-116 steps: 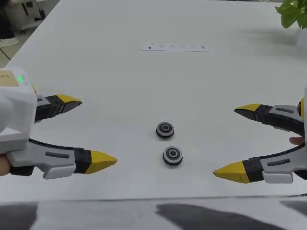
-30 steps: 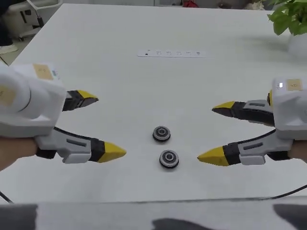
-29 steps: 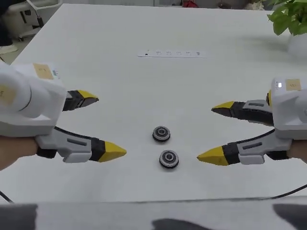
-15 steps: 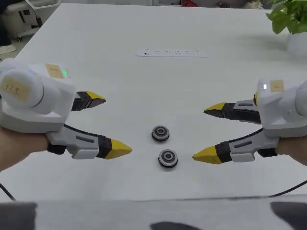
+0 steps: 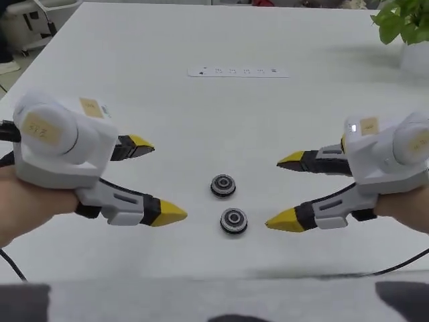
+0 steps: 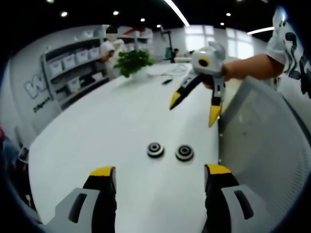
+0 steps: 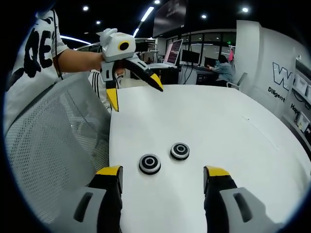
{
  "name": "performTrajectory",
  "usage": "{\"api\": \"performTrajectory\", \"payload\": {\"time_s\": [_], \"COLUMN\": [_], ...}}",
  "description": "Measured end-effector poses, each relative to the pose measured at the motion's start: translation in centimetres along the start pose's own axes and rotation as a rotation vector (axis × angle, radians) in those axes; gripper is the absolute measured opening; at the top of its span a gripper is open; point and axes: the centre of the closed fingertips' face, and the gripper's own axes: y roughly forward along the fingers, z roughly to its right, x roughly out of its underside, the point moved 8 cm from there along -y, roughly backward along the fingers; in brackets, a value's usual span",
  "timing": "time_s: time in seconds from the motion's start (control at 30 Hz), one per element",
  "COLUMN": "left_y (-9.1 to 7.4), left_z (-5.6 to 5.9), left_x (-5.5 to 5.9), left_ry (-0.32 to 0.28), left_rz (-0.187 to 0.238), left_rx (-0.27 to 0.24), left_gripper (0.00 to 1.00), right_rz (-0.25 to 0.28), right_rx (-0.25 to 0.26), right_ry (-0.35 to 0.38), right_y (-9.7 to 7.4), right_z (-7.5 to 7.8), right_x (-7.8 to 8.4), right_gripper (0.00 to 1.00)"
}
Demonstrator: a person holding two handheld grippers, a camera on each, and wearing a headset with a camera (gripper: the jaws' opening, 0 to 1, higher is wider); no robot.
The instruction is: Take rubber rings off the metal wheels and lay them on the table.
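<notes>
Moved since earlier: both grippers have drawn inward toward the two wheels, which lie where they did on the table [image 5: 201, 121].

Head view, wheels: near wheel [image 5: 233, 220] lies flat by the table's front edge; far wheel [image 5: 222, 186] sits just beyond it, apart, not touching.
Head view, left gripper [image 5: 165, 179]: released, jaws spread wide, empty, hovering to the left of the near wheel and clear of it.
Head view, right gripper [image 5: 274, 192]: released too, empty, to the right of the near wheel, its lower tip the closer of the two.

Left gripper view, own jaws: left gripper [image 6: 160, 170] gapes with nothing between its tips; near wheel [image 6: 184, 152] and far wheel [image 6: 155, 149] lie side by side ahead.
Left gripper view, beyond: right gripper [image 6: 193, 112] hangs past the near wheel, unclenched.

Right gripper view, own jaws: right gripper [image 7: 160, 170] spread and empty; near wheel [image 7: 149, 164] ahead, far wheel [image 7: 180, 151] just beside it.
Right gripper view, beyond: left gripper [image 7: 135, 97] past the near wheel, jaws apart.

Handling, judged: the metal hub looks small, rigid, smooth and apt to skate on the slick top; the rubber ring [image 5: 223, 220], the dark outer band, is likely soft, stretchy and tight-seated.
Hold, judged: one gripper pinches across the hub to pin it, the other nips the ring's outer edge and peels it over the rim.
</notes>
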Motion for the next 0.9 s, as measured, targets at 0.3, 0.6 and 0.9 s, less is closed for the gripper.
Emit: {"api": "performTrajectory", "payload": {"time_s": [0.3, 0.6, 0.9], "left_y": [1.3, 2.3, 3.2], "left_z": [0.0, 0.1, 0.1], "left_x": [0.5, 0.7, 0.9], "left_ry": [0.012, 0.022, 0.026], "left_rz": [-0.023, -0.033, -0.051], "left_rx": [0.039, 0.072, 0.099], "left_gripper": [0.73, 0.71, 0.67], "right_rz": [-0.017, -0.038, -0.054], "right_rx": [-0.03, -0.059, -0.084], "right_ry": [0.009, 0.009, 0.001], "right_y": [0.8, 1.5, 2.2], "right_z": [0.1, 0.5, 0.6], "right_x": [0.7, 1.2, 1.3], "right_gripper": [0.62, 0.61, 0.58]}}
